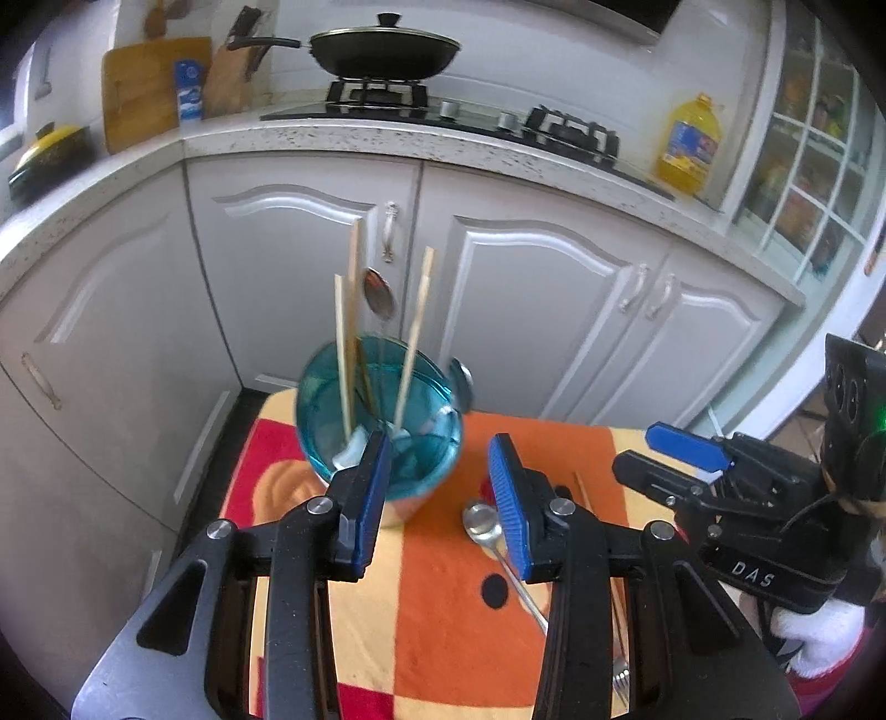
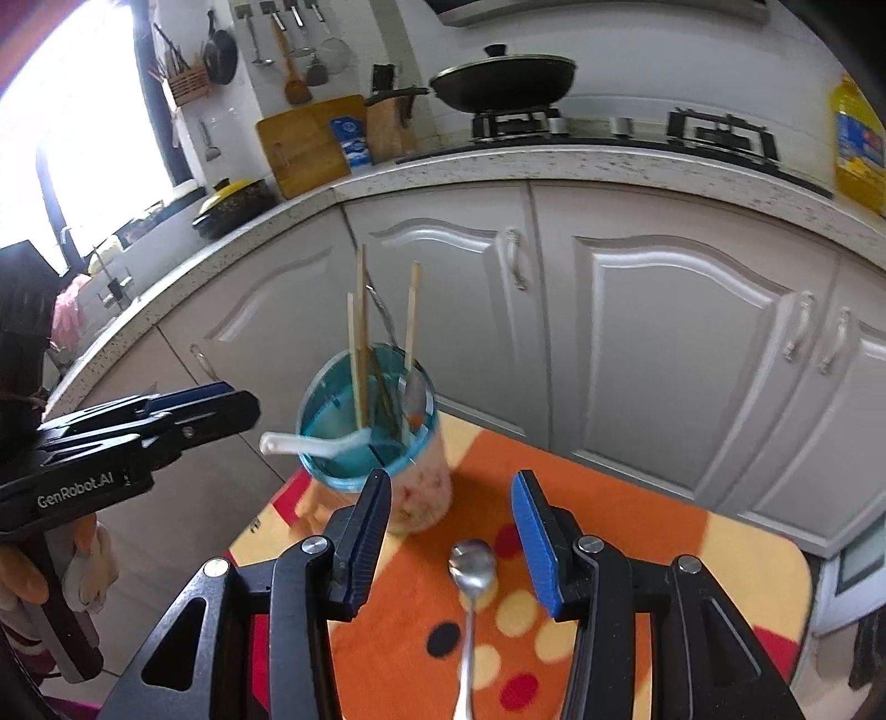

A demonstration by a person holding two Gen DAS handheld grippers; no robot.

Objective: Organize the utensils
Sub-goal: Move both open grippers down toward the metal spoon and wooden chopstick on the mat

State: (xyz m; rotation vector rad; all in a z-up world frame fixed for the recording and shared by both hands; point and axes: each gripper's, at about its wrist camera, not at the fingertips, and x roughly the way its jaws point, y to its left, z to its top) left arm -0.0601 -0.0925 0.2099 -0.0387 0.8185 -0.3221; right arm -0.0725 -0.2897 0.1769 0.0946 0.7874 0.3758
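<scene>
A blue-rimmed utensil cup [image 1: 382, 421] [image 2: 368, 421] stands at the far end of a small table covered by an orange patterned cloth [image 1: 432, 609]. Chopsticks [image 1: 349, 332], a metal spoon [image 1: 379, 293] and a white ceramic spoon [image 2: 310, 443] stand in it. A loose metal spoon [image 1: 487, 526] [image 2: 472, 565] lies on the cloth. A fork [image 1: 620, 678] and a chopstick [image 1: 581, 490] lie to the right. My left gripper [image 1: 437, 493] is open and empty just before the cup. My right gripper [image 2: 451, 531] is open and empty above the loose spoon.
White kitchen cabinets [image 1: 526, 288] stand right behind the table. On the counter are a stove with a lidded black pan [image 1: 382, 47], a cutting board [image 1: 149, 88] and a yellow oil bottle [image 1: 689, 147]. The table's far edge is just behind the cup.
</scene>
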